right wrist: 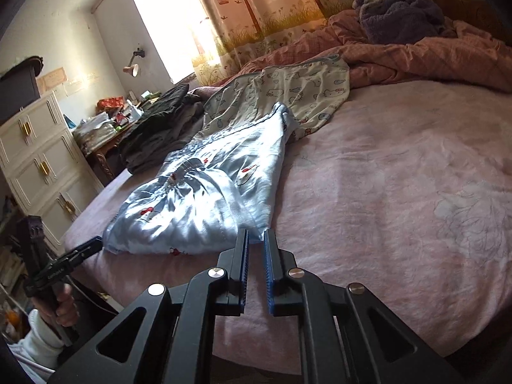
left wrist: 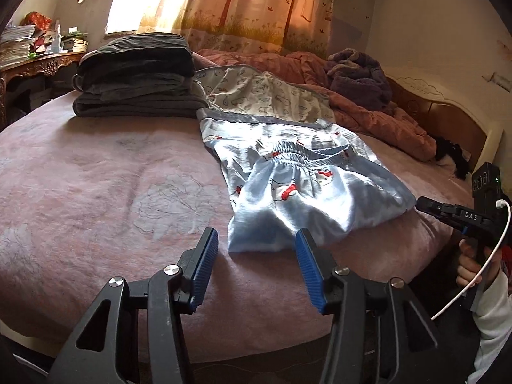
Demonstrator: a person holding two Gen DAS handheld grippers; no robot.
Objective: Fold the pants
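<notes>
The light blue pants [left wrist: 304, 185] with red prints lie folded on the pink bed cover [left wrist: 96, 176], waistband on top. My left gripper [left wrist: 256, 240] is open at their near left corner, and the fabric's edge sits between its blue pads [left wrist: 204, 262] without being pinched. In the right wrist view the pants [right wrist: 204, 204] stretch away to the upper left. My right gripper [right wrist: 256, 235] stands at their near right corner with only a narrow gap between the jaws, gripping no fabric. Each gripper also shows from the side in the other view: the right gripper [left wrist: 422, 204] and the left gripper [right wrist: 91, 245].
A stack of dark folded clothes [left wrist: 134, 76] sits behind the pants at the left. A cream patterned garment [left wrist: 265, 96] lies just beyond them. A rumpled pink quilt [left wrist: 368, 108] and purple blanket [left wrist: 355, 76] fill the head end. A cream dresser [right wrist: 35, 160] stands beside the bed.
</notes>
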